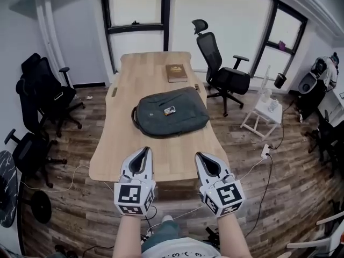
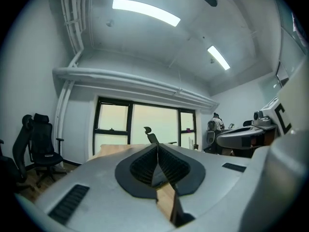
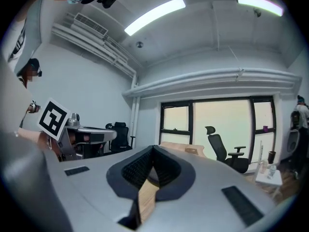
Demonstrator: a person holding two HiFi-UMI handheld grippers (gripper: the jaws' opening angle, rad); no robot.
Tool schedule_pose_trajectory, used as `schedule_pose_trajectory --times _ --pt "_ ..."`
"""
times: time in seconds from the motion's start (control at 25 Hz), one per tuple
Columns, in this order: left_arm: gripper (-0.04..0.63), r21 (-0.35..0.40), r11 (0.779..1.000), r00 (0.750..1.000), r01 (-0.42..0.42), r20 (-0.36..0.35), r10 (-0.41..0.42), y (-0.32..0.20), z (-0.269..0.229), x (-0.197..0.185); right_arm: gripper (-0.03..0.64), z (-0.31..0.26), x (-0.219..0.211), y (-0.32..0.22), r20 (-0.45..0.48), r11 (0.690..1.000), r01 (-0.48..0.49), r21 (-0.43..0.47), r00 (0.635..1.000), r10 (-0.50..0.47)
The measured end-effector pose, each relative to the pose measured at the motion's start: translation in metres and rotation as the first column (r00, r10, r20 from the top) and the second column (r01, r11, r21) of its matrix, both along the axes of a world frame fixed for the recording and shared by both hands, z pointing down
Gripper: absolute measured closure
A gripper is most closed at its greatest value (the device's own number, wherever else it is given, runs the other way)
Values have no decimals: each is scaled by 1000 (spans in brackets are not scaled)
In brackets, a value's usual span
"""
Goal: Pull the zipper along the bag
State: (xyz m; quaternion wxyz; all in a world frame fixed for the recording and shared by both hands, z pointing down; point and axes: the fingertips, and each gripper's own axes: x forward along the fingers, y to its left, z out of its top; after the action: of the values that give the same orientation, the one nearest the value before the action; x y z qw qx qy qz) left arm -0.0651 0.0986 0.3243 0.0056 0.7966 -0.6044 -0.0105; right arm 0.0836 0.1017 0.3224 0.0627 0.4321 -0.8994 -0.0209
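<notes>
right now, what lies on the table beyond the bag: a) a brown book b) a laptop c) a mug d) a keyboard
a: a brown book lies on the table just past the grey bag, toward the window.

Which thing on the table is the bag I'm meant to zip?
Look at the long wooden table in the middle of the room. The bag lies flat near its centre: a dark grey backpack with a small light object on top. Unlike the flat brown book beyond it, toward the window, it is big, soft and rounded.
</notes>
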Motion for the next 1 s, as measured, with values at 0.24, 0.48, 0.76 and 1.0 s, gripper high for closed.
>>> schedule_pose_trajectory --times 0.24,0.48,0.76,1.0 --pt "579 -53 998 999 -31 -40 29 -57 21 -5 566 7 6 -52 30 997 -79 -4 996 79" --pt "580 -134 989 997 -57 -56 50 -93 56 3 566 39 18 -94 -64 990 -128 -63 990 124" --pt "578 -228 974 997 -19 -83 0 -140 96 10 566 71 25 -154 -126 989 -108 -105 988 94" --pt "578 -286 958 996 25 -73 -48 -195 120 25 565 97 40 -215 -151 985 -63 -161 988 39"
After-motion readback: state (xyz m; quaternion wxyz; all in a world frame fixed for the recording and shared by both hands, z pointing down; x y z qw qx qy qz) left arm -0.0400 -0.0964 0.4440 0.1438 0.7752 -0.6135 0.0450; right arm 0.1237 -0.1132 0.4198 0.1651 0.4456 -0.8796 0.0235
